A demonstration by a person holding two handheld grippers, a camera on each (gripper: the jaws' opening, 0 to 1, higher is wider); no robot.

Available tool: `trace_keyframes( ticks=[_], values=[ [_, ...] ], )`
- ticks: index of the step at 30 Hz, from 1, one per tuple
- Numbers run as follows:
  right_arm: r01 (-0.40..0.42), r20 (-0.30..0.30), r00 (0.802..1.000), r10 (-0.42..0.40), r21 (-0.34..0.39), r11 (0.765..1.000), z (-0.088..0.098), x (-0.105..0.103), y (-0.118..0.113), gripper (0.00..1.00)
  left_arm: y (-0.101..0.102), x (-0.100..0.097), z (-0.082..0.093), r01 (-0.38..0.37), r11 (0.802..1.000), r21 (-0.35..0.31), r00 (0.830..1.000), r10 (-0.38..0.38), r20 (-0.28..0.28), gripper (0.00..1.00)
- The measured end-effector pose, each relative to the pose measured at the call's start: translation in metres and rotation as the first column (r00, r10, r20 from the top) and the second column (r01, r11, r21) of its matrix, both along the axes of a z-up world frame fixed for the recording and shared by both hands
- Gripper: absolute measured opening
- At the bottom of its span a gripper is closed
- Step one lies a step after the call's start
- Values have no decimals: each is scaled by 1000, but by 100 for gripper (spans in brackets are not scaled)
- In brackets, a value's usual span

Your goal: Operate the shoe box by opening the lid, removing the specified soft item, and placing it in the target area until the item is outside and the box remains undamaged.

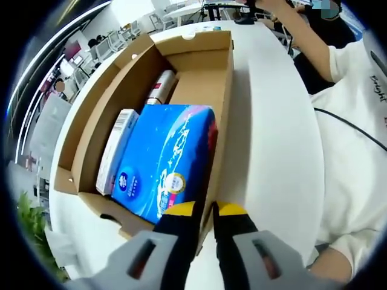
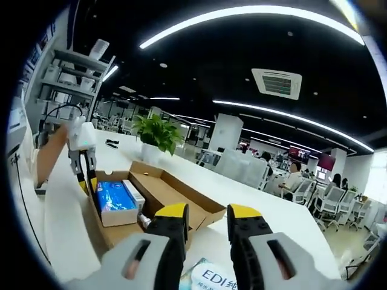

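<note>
The cardboard shoe box [image 1: 208, 72] lies open on the white table, its lid [image 1: 91, 115] folded out to the side. Inside lie a blue soft tissue pack [image 1: 163, 160], a white carton [image 1: 115, 148] and a red and white tube [image 1: 160, 87]. My left gripper [image 1: 208, 220] straddles the box's near wall, one finger over the blue pack and one outside, nearly shut on the wall. In the right gripper view the box [image 2: 175, 193], the blue pack [image 2: 115, 199] and the left gripper [image 2: 84, 172] sit further off. My right gripper [image 2: 208, 220] hangs open and holds nothing.
A person in a white shirt [image 1: 357, 139] stands close at the table's edge. A white pack printed "EDI" [image 2: 208, 279] lies on the table [image 2: 272, 217] under my right gripper. A potted plant [image 2: 157, 133] stands beyond the box. Office desks and chairs are behind.
</note>
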State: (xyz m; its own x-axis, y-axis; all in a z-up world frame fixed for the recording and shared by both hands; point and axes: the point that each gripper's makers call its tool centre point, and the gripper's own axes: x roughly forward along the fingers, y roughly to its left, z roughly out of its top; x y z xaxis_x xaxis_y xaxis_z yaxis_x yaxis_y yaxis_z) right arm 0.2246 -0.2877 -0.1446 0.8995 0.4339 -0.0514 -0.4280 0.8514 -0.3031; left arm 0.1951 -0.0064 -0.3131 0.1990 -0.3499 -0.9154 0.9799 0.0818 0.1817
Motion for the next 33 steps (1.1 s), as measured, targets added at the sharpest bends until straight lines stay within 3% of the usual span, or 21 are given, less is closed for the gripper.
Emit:
trace_keyframes(
  ticks=[3, 5, 7, 10, 16, 18, 22, 27, 29, 33],
  values=[
    [-13, -15, 1000, 13, -22, 1000, -4, 2, 10, 25, 0, -1, -1, 6, 1000, 7, 1000, -6, -20, 9],
    [-17, -8, 1000, 16, -68, 998, -7, 3, 15, 25, 1, -3, -3, 98, 995, 29, 995, -97, -14, 8],
    [-10, 0, 1000, 10, -75, 997, -8, 5, 18, 25, 1, -3, -3, 109, 994, 25, 994, -109, 1, 7],
    [2, 4, 1000, -2, -92, 996, -11, 8, 21, 25, 1, -3, -3, 86, 996, 28, 996, -86, -10, 7],
    [-30, -9, 1000, 29, -118, 993, -20, 8, 36, 26, 0, -5, -4, 98, 995, 34, 995, -98, -11, 6],
    [-17, 13, 1000, 20, -157, 987, -22, 9, 37, 26, 0, -6, -4, 111, 993, 36, 994, -111, -3, 6],
    [-33, 6, 999, 35, -157, 987, -20, 15, 42, 25, 0, -5, -4, 110, 993, 48, 994, -110, -3, 6],
    [-82, -36, 996, 77, -180, 980, -19, 17, 54, 19, 1, -4, -5, 95, 994, 61, 995, -94, -12, 6],
    [-98, -45, 995, 90, -203, 974, -19, 17, 57, 25, 1, -4, -6, 89, 993, 78, 996, -88, -15, 6],
    [-134, -68, 990, 121, -224, 965, -20, 15, 66, 25, 2, -4, -6, 93, 992, 88, 996, -93, -11, 6]
  ],
)
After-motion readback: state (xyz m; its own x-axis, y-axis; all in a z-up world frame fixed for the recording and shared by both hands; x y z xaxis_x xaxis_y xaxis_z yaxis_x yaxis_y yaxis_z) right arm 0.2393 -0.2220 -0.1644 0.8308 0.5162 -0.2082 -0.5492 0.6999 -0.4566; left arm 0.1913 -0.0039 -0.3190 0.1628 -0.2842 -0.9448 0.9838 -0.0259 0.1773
